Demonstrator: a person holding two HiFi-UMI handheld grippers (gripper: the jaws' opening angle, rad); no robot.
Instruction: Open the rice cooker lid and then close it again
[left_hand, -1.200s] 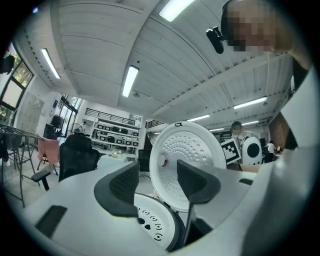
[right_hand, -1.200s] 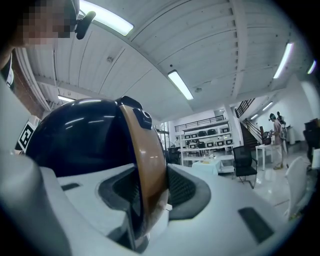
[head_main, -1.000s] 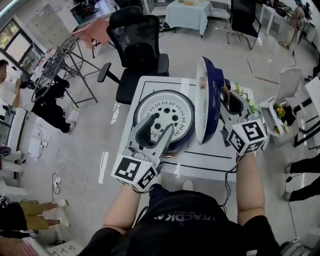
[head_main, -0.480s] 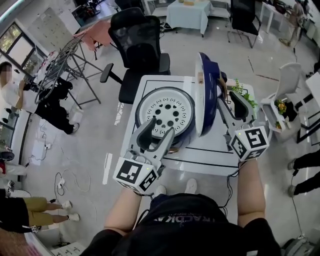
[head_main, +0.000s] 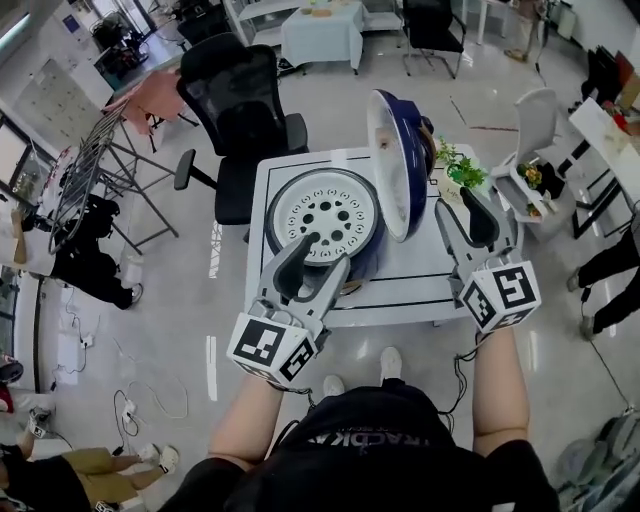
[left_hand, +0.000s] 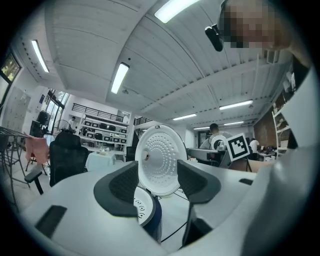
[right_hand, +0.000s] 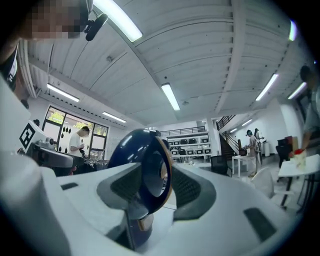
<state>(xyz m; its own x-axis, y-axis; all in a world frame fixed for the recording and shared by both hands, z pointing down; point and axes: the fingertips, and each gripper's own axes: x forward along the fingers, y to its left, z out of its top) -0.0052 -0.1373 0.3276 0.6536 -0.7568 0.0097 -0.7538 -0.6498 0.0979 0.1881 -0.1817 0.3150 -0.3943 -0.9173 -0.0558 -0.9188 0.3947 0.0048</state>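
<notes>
Lid (head_main: 392, 165) stood upright, edge-on just ahead-left of the right gripper (head_main: 464, 214), its just-opened jaws empty; the left gripper (head_main: 318, 262) gaped empty, farther off.

You're in a big open lab-slash-office: rolling office chair (head_main: 235, 110), scattered desks (head_main: 320, 35), stocked shelves (left_hand: 102, 134), ceiling strip lights (left_hand: 120, 77), cables (head_main: 128, 403) across the floor (head_main: 180, 330).

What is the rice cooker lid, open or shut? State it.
Open: the lid stands upright, its white underside exposed beside the uncovered perforated tray.
</notes>
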